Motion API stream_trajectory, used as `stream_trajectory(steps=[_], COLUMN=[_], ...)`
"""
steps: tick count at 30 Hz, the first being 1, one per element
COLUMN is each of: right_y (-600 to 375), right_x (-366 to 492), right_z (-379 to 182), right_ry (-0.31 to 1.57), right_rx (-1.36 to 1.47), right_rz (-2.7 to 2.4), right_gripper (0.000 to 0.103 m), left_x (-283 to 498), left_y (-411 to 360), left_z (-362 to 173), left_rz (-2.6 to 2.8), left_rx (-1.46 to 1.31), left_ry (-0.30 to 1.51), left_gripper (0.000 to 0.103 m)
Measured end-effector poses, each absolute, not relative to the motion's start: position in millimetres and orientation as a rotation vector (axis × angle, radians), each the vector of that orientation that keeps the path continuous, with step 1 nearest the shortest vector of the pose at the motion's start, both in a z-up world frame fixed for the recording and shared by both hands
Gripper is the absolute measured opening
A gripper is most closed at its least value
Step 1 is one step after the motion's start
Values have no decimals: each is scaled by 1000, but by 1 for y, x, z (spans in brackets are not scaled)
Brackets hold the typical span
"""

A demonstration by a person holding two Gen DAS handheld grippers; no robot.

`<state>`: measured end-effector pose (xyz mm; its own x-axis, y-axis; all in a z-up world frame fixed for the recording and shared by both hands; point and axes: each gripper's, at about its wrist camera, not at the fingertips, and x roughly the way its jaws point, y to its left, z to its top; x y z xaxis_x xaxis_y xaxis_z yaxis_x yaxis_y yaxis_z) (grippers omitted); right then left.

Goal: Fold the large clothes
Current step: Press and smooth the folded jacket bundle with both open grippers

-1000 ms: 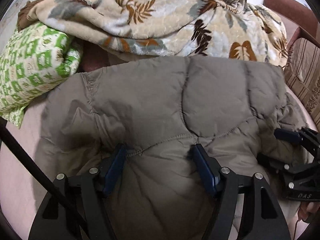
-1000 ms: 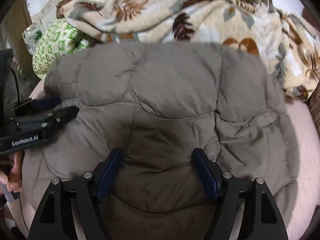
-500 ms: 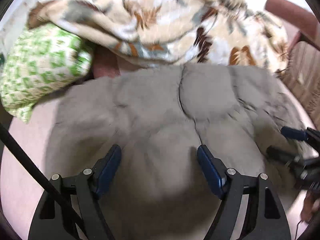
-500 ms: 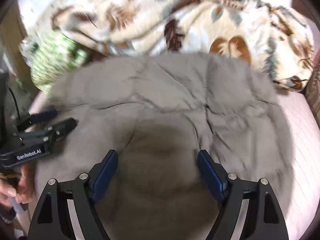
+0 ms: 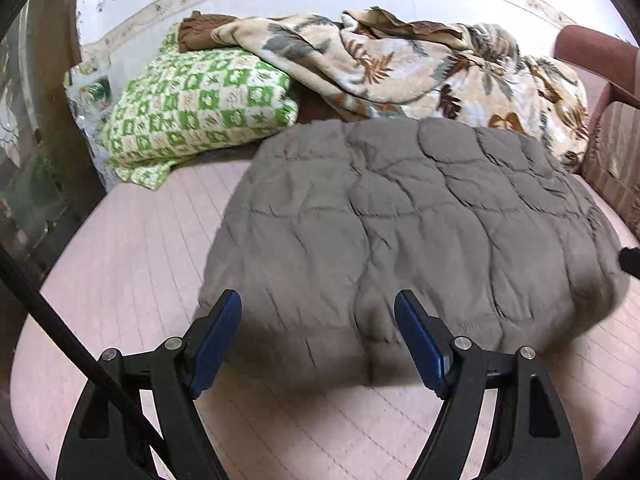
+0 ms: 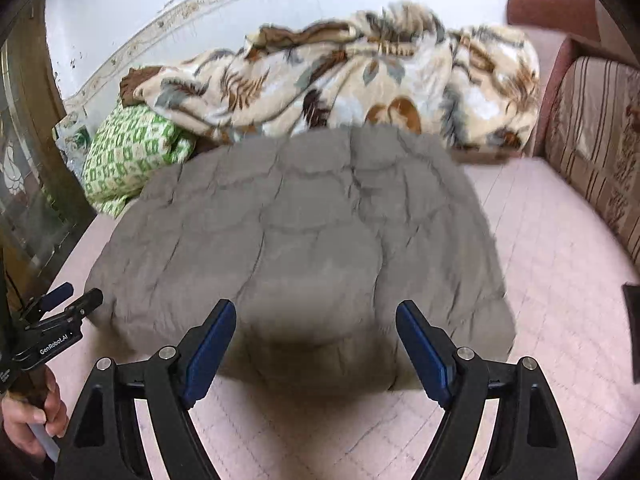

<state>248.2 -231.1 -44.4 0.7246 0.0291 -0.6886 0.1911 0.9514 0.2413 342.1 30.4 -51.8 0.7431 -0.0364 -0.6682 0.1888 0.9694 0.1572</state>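
Grey quilted jacket point(image 5: 400, 220) lies folded on pink bed point(image 5: 132, 248), just before leaf-print blanket point(image 5: 400, 64). Left gripper point(image 5: 318, 332) and right gripper point(image 6: 316, 340) hover at its near edge, jaws wide, gripping nothing.

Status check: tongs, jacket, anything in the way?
Left tongs and right tongs open, empty. Grey quilted jacket folded on bed. Leaf blanket behind it.
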Motion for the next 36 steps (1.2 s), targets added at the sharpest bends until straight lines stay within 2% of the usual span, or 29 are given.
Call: stream_trajectory(steps=[3,8,13,16,22,28,36], right_y=[-234,-255,-255,-248,-242,-219,-186], right_x=[259,284,297,302,297,281,297], right_z=[-46,-88,-120,-122,-111,-61,-80], right_ry=[751,867,958,968,942,746,789], right_rx=[304,381,425,388,333,223,150], right_rz=[-101,-122,-117,-131,-160,-129,-63], right_gripper=[86,86,92,96,97,97,97], left_x=[355,384,389,391,381,355,362], left_y=[34,39,25,27,23,12,-3], left_z=[-55,-84,-103,-107,-94,-56,-84], left_rz=[-111,-101,-69,-74,-50,-100,-113], left_rx=[188,163,256,248,250,238,304], left_ry=[720,803,821,823,766,610,666], left_gripper=[79,79,81,82,80,80,80])
